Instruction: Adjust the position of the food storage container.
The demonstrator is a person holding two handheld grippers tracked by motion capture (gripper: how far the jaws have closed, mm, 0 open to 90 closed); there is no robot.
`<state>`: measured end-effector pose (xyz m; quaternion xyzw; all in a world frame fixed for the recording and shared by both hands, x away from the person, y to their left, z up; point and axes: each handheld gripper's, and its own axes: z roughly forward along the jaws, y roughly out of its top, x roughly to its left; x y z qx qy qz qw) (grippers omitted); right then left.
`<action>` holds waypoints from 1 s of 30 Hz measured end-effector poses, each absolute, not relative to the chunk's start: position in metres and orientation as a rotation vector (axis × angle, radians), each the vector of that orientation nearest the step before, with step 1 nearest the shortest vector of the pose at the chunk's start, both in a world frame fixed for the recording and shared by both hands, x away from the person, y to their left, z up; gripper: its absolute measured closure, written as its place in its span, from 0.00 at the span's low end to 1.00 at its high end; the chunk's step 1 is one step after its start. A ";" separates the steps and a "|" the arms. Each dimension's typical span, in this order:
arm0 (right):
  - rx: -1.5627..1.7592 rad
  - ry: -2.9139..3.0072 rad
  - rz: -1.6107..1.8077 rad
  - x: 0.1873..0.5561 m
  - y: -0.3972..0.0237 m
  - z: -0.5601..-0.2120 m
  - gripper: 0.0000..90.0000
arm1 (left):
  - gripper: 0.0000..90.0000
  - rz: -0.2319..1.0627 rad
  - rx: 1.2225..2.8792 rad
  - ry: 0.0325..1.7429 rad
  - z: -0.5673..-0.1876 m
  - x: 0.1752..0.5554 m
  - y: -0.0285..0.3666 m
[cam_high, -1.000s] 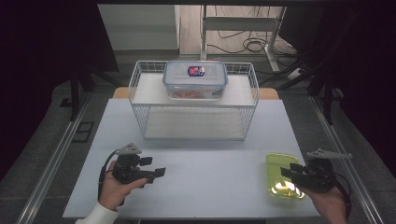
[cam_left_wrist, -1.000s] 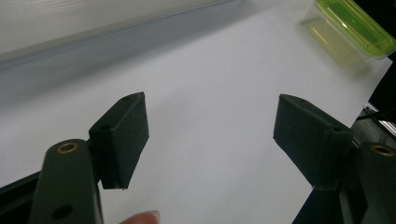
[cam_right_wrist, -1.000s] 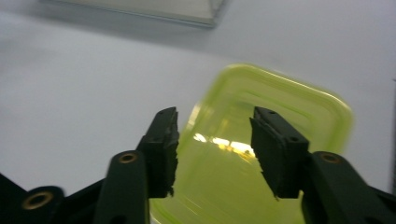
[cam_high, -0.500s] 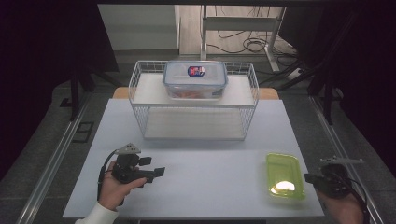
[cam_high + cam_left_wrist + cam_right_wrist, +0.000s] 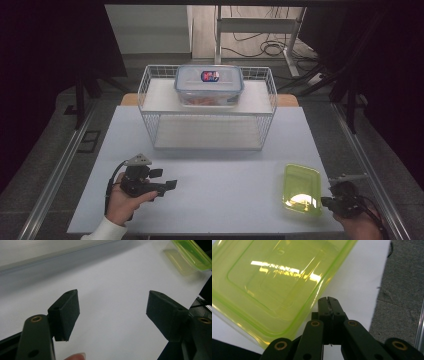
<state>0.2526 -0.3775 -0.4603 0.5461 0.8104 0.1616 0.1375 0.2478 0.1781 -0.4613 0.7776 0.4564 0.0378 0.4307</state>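
Near right bench corner: my right hand-held gripper sits just beside the translucent lime-green rectangular plastic lid, its jaws having just closed flat on each other with nothing between them; in the right gripper view the lid's edge runs past the tips, not gripped.
Left side: my left hand-held gripper rests on the white bench with its jaws wide apart and nothing between them.
Done: as I judge it, little so far; the lid lies flat by the bench's right edge, not lifted.
Left: grasping the lid and, I guess, carrying it toward the clear lidded plastic food box on top of the white wire rack.
Edges: the lid is near the bench's right and front edges; the floor drops away beside my right hand.
Open room: the bench between both hands and the rack is bare.
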 end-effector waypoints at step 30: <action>1.502 2.515 0.560 0.243 -0.340 -0.454 0.99 | 0.29 0.093 1.940 1.147 -0.463 0.248 0.180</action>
